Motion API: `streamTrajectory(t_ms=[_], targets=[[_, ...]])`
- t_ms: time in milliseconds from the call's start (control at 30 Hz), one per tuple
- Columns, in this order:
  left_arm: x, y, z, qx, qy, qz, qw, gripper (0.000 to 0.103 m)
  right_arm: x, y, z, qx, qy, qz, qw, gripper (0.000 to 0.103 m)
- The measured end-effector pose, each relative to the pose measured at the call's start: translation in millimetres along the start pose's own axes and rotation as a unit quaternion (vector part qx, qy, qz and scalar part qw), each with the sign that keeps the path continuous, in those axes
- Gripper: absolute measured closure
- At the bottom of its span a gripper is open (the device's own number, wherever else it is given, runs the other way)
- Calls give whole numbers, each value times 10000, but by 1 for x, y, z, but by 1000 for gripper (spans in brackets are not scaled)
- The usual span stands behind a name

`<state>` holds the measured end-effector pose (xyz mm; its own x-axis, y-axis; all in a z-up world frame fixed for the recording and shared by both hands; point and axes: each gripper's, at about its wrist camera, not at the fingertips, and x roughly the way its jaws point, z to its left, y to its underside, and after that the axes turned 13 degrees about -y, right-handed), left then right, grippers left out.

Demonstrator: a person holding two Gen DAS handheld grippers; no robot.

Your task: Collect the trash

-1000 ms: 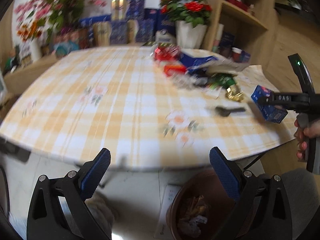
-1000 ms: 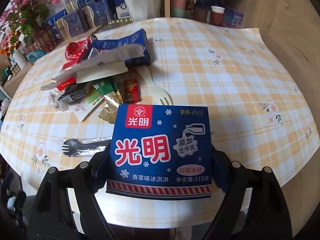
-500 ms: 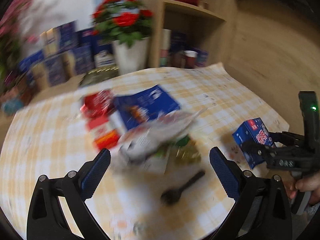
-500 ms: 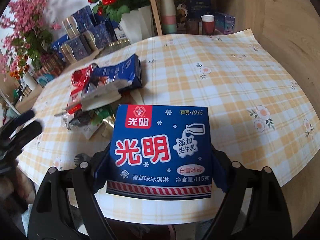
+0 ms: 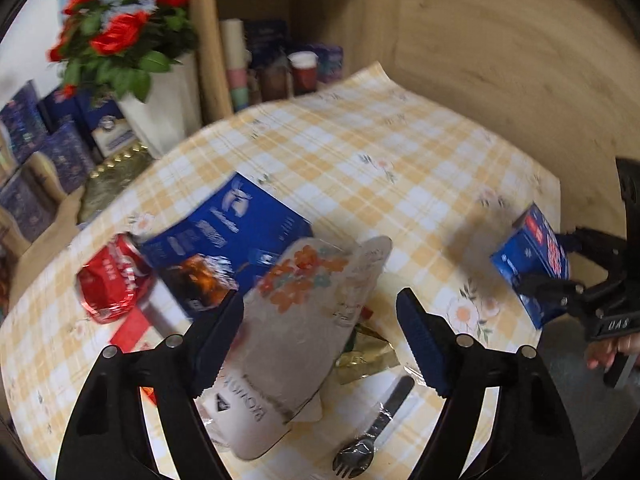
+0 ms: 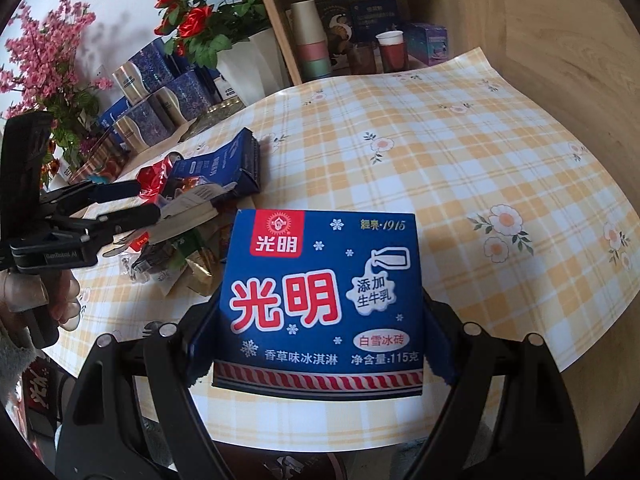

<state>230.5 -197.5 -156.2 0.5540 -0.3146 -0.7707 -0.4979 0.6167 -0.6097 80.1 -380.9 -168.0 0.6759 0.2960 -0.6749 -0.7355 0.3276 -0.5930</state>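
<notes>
Right claw (image 6: 320, 344) pinches ice-cream box (image 6: 324, 300); left claw (image 5: 320, 340), spread, hangs above flattened carton (image 5: 296, 320).

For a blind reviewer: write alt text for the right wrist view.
The right tongs grip a blue ice cream box above the near edge of a yellow checked table. To the left, the open left tongs reach into a trash pile; red roses stand behind.

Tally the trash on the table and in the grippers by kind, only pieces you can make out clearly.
Blue cartons: 2, the ice cream box held by the right gripper and the large carton.
Crushed red cans: 1.
Floral pouches: 1.
Gold wrappers: 1.
Wrapped black sporks: 1.
Total: 6
</notes>
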Motion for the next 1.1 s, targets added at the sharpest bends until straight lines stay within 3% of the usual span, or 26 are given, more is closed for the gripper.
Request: streamTrajectory(t_ms=[100, 133, 233, 333, 533, 833, 1100], targets=[[12, -1, -7, 252, -60, 164, 9995, 27, 0, 1, -4, 65, -34, -9, 10000, 21], [14, -2, -7, 276, -45, 195, 9994, 31, 0, 1, -4, 64, -34, -14, 10000, 21], [22, -4, -8, 308, 95, 373, 9988, 58, -1, 1, -6, 72, -27, -25, 10000, 21], [23, -4, -6, 387, 83, 388, 9985, 74, -3, 1, -8, 77, -33, -57, 9999, 21], [7, -9, 0, 389, -57, 163, 9991, 77, -5, 3, -9, 125, -52, -66, 9999, 21], [-62, -16, 26, -310, -241, -478, 9981, 77, -16, 1, 12, -52, -125, -151, 9998, 21], [-132, 21, 16, -572, -223, -752, 9953, 78, -38, 9, 46, -336, -259, -205, 9989, 21]])
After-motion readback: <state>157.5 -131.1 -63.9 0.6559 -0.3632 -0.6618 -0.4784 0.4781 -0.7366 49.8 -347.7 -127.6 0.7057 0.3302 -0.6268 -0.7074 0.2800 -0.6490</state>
